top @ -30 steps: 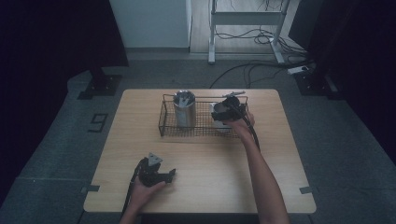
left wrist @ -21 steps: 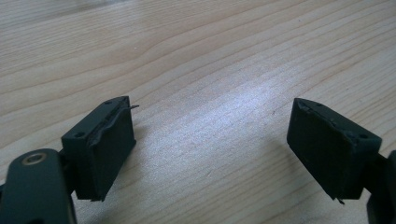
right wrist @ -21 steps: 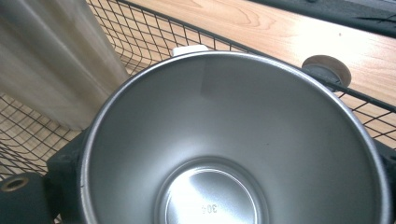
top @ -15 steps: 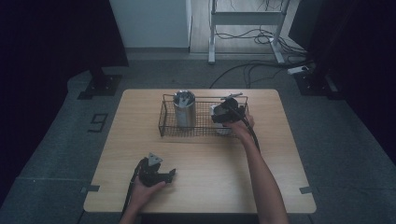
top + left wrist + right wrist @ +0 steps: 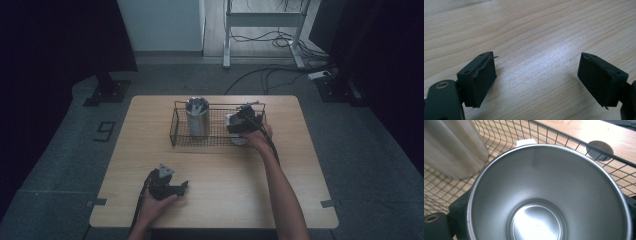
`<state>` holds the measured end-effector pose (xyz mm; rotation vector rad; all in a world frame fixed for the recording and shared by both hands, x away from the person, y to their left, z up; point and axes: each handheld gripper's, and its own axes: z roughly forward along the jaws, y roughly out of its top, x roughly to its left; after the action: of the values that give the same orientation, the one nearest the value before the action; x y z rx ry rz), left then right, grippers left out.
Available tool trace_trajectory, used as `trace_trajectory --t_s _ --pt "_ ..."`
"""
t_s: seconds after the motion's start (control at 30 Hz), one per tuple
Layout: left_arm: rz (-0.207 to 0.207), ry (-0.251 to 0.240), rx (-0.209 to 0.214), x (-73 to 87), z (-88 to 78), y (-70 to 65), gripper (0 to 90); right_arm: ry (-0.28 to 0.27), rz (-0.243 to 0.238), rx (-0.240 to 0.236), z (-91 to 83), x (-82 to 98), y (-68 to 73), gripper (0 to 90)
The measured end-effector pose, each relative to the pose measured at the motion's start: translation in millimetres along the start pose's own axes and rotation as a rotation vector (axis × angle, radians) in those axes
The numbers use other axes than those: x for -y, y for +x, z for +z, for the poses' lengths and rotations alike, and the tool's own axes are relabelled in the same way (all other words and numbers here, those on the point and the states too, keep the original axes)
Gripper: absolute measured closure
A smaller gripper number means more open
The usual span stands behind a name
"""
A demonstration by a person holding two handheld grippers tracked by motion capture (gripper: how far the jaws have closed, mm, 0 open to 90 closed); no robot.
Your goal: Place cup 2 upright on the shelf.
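Right gripper [image 5: 244, 121] is seen at the right end of the wire basket [image 5: 172, 135], and its two black jaws are closed on the steel cup [image 5: 234, 121], one on each side of the outer wall. In the right gripper view the cup [image 5: 544, 195] is looked into from above: the inside is bare brushed metal with a round flat bottom, and no brand or print can be read on it. A small white piece [image 5: 525, 142] is seen just behind the far rim, but what it is cannot be told. The cup is inside the basket, in its right part.

Two metal vessels are counted in the one basket: the held cup and a taller steel cylinder [image 5: 198, 117], which stands upright in the left part, near the cup but apart from it. No label is seen on the cylinder.

The basket is placed on the far half of the wooden table [image 5: 225, 170]. A dark round spot [image 5: 600, 150] is seen on the wood just outside the basket wire.

Left gripper [image 5: 172, 187] is held low at the near left of the table, well apart from the basket. In the left gripper view its jaws are spread, with bare wood between them and nothing gripped.

On the floor left of the table one mark is read as "9" [image 5: 105, 131].
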<state>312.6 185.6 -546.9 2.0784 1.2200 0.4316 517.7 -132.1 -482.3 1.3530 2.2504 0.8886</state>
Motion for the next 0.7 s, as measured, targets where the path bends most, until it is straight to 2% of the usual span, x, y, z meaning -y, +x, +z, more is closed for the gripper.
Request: trace_trajectory --t_s 0.13,0.3,0.5,0.7 --pt "0.000 0.000 -0.001 0.0 0.0 -0.1 15.0 0.041 -0.025 0.023 -2.6 1.2 1.2 5.6" --pt "0.002 0.001 -0.003 0.0 0.1 -0.4 15.1 0.062 -0.008 0.020 -6.4 2.5 -1.2 4.4" --pt "0.002 0.001 -0.003 -0.1 0.2 -0.4 15.0 -0.007 0.010 0.009 -15.5 -0.5 -1.0 0.4" --pt "0.002 0.001 -0.003 -0.1 0.1 -0.4 15.1 -0.042 0.028 0.017 -23.0 -2.5 0.1 0.0"
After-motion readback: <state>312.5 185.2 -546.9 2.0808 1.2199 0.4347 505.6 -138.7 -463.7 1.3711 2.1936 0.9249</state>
